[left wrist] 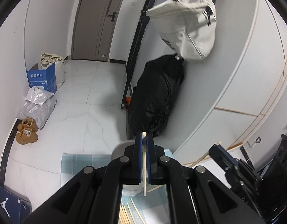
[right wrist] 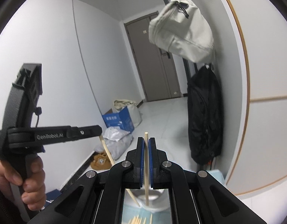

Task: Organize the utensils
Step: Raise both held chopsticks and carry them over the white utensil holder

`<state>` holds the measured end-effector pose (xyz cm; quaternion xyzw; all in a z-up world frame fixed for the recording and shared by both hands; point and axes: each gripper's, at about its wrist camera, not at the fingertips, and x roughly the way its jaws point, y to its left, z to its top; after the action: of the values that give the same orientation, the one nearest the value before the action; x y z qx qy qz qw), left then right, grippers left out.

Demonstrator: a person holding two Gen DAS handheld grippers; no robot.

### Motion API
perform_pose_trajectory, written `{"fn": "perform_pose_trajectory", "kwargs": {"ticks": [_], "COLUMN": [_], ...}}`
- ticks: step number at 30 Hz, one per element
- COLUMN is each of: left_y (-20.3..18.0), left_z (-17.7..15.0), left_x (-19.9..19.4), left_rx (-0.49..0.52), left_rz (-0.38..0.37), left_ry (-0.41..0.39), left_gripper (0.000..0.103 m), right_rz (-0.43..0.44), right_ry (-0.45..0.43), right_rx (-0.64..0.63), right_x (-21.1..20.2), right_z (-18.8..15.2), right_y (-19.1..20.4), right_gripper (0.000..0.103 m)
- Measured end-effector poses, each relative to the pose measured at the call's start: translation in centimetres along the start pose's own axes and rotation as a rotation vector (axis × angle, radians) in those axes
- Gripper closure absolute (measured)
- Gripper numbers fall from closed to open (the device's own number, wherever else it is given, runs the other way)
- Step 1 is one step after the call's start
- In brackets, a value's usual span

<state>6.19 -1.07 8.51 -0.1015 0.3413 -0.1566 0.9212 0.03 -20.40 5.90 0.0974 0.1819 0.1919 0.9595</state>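
The left gripper (left wrist: 144,140) is clamped on one chopstick (left wrist: 144,160), the right gripper (right wrist: 146,145) on another (right wrist: 146,168), both raised above the holder (right wrist: 152,196). More chopsticks (left wrist: 124,214) lie on the mat's (left wrist: 83,162) near edge. Next, probably: lower each tip into the holder and release.

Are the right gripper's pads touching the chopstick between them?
Touching. The right wrist view shows the right gripper shut on its chopstick, blue pads pressed against both sides.

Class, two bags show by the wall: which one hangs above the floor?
The pale cream fabric bag hangs high on the wall; the black backpack reaches down to the floor beneath it.
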Motion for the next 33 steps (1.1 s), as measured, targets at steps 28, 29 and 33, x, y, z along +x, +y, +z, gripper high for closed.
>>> {"fn": "perform_pose_trajectory", "kwargs": {"ticks": [28,29,33], "left_y": [8.2,8.2,8.2], "left_z": [1.3,1.2,1.1], "left_x": [6.9,7.0,7.2], "left_rx": [-0.273,-0.269,-0.253], "left_rz": [0.008,-0.002,-0.035], "left_ry": [-0.032,-0.024,0.016], "left_gripper": [0.103,0.103,0.102], "right_rz": [0.024,0.026,0.062], "right_ry": [0.122,0.134,0.176], "right_rx": [-0.25,-0.256,-0.238], "right_x": [11.9,12.2,13.3], "right_z": [1.9,1.5,0.6], "right_y": [2.5,2.7,2.6], "right_gripper": [0.099,0.099,0.099]}}
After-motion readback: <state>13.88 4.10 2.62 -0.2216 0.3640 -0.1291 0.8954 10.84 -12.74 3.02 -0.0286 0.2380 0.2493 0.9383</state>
